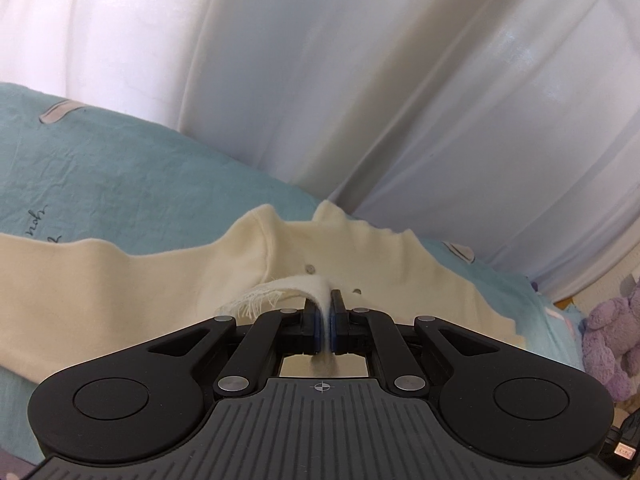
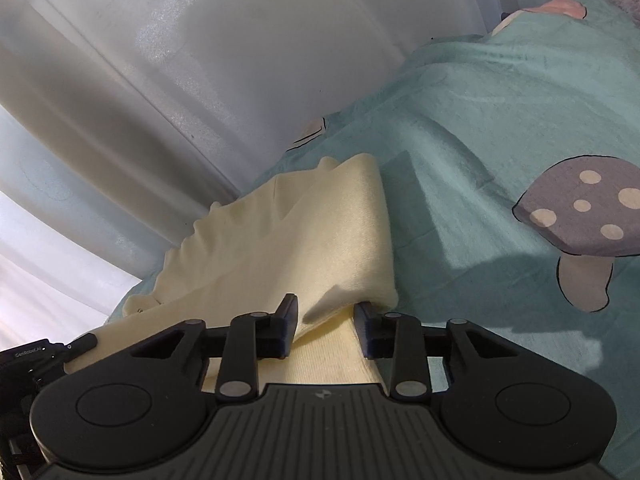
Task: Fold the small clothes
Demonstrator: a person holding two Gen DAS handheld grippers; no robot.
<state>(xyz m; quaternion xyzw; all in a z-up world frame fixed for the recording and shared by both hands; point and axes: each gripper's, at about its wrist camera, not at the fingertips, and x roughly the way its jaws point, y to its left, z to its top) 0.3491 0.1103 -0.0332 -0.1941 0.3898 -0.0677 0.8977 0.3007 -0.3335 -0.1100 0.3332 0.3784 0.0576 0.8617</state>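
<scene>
A teal bedsheet (image 2: 460,128) printed with a grey spotted mushroom (image 2: 584,208) covers the bed; white curtains (image 1: 320,80) hang behind; a purple plush toy (image 1: 612,340) sits at the right edge.

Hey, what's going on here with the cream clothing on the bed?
A person is folding a small cream garment on a teal bedsheet. The left hand-held gripper is shut on a thin frayed edge of the fabric. The right hand-held gripper has a thicker fold of the garment between its jaws, which stand apart. The garment is partly lifted and draped, so the fold is not finished.
</scene>
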